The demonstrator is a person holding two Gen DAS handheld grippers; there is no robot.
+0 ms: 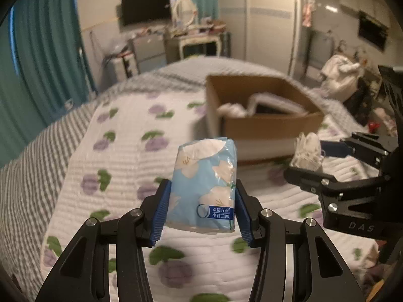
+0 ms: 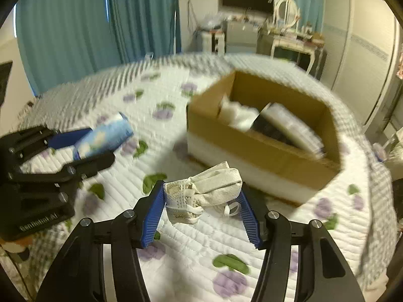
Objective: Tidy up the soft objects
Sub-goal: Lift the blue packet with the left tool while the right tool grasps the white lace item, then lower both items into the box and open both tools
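Note:
My left gripper is shut on a light blue tissue pack with white flowers, held above the bed. It also shows in the right wrist view at the left. My right gripper is shut on a bundle of white lacy cloth, also above the bed. That cloth shows in the left wrist view at the right. An open cardboard box sits on the bed ahead; it also shows in the right wrist view and holds white and dark soft items.
The bed has a white quilt with purple and green prints. Teal curtains hang at the left. A dresser with a mirror and a TV stand beyond the bed. Clutter lies at the right.

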